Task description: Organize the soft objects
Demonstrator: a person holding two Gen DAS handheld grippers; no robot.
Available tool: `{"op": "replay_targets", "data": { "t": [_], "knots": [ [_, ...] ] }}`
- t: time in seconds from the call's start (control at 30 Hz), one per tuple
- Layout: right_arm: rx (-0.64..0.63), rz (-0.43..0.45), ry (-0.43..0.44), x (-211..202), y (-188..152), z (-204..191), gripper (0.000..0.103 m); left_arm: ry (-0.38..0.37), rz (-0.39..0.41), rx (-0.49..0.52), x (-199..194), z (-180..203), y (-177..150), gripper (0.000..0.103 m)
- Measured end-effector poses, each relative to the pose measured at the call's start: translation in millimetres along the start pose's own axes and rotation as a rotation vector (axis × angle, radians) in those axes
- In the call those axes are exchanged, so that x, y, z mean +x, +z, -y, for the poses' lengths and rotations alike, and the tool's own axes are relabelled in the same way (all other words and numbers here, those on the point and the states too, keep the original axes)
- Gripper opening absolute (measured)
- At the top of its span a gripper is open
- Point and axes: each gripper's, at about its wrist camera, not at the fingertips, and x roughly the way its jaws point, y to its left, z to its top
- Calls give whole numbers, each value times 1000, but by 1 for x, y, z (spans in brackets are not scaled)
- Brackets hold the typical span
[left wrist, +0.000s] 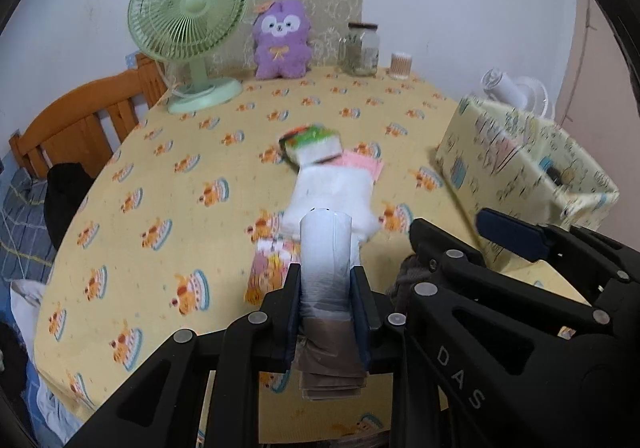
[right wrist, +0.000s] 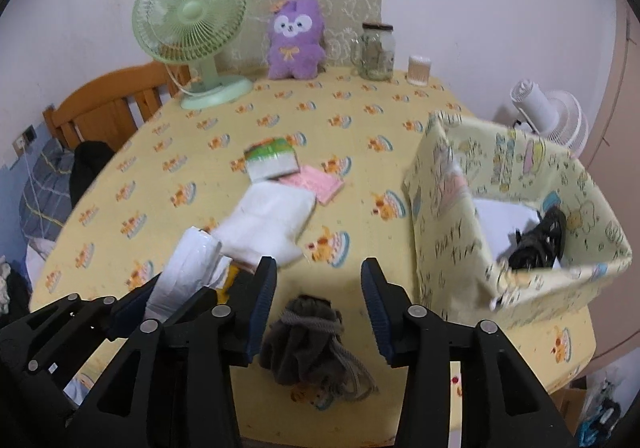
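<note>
My left gripper (left wrist: 326, 288) is shut on a white and brown plastic roll (left wrist: 325, 260), held above the table; the roll also shows in the right wrist view (right wrist: 186, 268). My right gripper (right wrist: 318, 288) is open, its jaws on either side of a dark grey drawstring pouch (right wrist: 312, 344) lying on the table. A white folded cloth (right wrist: 268, 224), a pink cloth (right wrist: 316, 184) and a green-and-white packet (right wrist: 272, 160) lie mid-table. A yellow fabric basket (right wrist: 452, 208) stands at the right with a black item (right wrist: 540, 244) inside.
A green fan (right wrist: 192, 20), a purple plush toy (right wrist: 296, 40), a glass jar (right wrist: 378, 52) and a small cup (right wrist: 419, 69) stand at the back of the table. A wooden chair (right wrist: 104, 104) stands at the left. A white fan (right wrist: 548, 112) stands behind the basket.
</note>
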Motion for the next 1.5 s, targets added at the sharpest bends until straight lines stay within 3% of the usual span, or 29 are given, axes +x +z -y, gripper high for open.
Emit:
{"op": "replay_targets", "data": {
  "t": [0.13,0.27,0.4,0.47,0.53,0.6,1.07,1.5],
  "knots": [
    [27,-28,-7,9,-13,2,54,8,-16,-2,6,-1,-10,24],
    [40,-46,5,18,-20,2,66,5,-34,-16,14,-3,-17,24],
    [53,-103,6,31,-26,2,70,-3,-90,-27,28,-5,-23,24],
    [35,-130,4,38,-28,0,66,-12,-86,-35,28,-6,-23,24],
    [61,-131,46,40,-28,1,49,-23,-87,-43,27,-7,-22,22],
    [66,-124,68,41,-27,1,45,-15,-81,-40,26,-6,-20,22],
    [55,-7,36,-8,27,9,44,-40,37,14,-17,6,41,22],
    [77,93,-6,-52,65,42,44,-76,118,52,-44,41,81,22]
  ]
}}
